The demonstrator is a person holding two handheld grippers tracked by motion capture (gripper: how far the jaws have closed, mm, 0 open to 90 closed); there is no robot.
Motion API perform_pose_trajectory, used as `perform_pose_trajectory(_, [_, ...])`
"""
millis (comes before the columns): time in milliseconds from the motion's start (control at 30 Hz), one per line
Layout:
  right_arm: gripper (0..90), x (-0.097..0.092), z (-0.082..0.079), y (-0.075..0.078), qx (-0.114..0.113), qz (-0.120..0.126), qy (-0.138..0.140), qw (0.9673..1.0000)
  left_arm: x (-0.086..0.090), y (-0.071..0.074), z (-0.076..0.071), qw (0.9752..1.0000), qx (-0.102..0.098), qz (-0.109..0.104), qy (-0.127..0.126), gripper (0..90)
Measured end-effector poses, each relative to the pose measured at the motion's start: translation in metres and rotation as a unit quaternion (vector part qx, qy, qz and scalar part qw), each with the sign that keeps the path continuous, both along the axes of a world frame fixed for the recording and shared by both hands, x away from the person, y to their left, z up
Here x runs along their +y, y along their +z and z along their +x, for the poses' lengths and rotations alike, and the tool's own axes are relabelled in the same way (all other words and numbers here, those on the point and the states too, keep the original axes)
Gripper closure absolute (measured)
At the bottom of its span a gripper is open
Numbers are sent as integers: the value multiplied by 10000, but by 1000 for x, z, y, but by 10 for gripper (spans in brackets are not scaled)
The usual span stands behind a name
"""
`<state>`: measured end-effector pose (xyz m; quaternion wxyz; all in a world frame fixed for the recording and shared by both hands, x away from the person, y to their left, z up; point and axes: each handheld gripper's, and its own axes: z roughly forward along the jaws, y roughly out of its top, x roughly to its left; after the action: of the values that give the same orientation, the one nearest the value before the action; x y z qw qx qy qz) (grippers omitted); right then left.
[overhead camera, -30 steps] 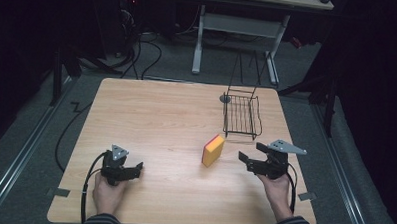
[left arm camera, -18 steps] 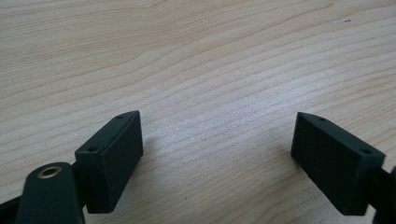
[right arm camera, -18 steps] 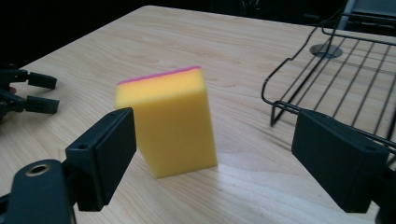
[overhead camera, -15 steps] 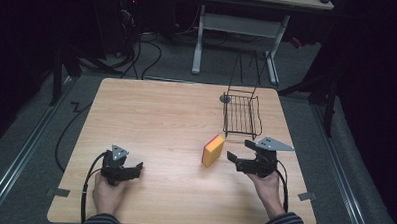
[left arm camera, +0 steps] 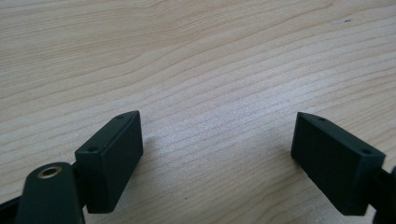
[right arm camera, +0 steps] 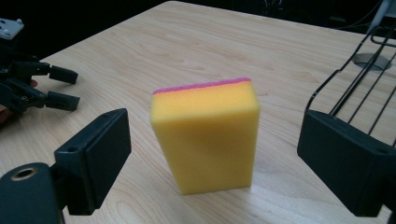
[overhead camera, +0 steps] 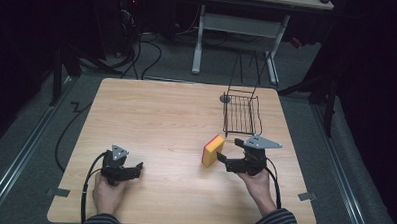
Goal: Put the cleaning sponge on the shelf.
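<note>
The right gripper [overhead camera: 224, 160], jaws just opening, faces the upright yellow sponge [overhead camera: 212, 150] without contact, while the left gripper [overhead camera: 137, 170] rests wide open on the table [overhead camera: 161, 120].

Before my right gripper [overhead camera: 224, 161] the upright yellow foam sponge with a pink top [right arm camera: 205, 135] blocks the way, bare wood on both flanks. The black wire basket [overhead camera: 241, 115] crowds the far right. My left gripper [left arm camera: 217, 154] faces open wooden tabletop [left arm camera: 196, 70].
</note>
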<state>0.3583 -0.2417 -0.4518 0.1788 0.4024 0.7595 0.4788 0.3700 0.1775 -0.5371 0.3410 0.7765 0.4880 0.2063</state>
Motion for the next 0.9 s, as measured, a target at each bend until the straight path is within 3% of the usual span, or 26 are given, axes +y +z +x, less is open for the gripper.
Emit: perform_pose_trajectory(900, [44, 31, 22, -25, 176, -320, 100, 9993, 0, 0, 0, 10000, 3, -1, -4, 171])
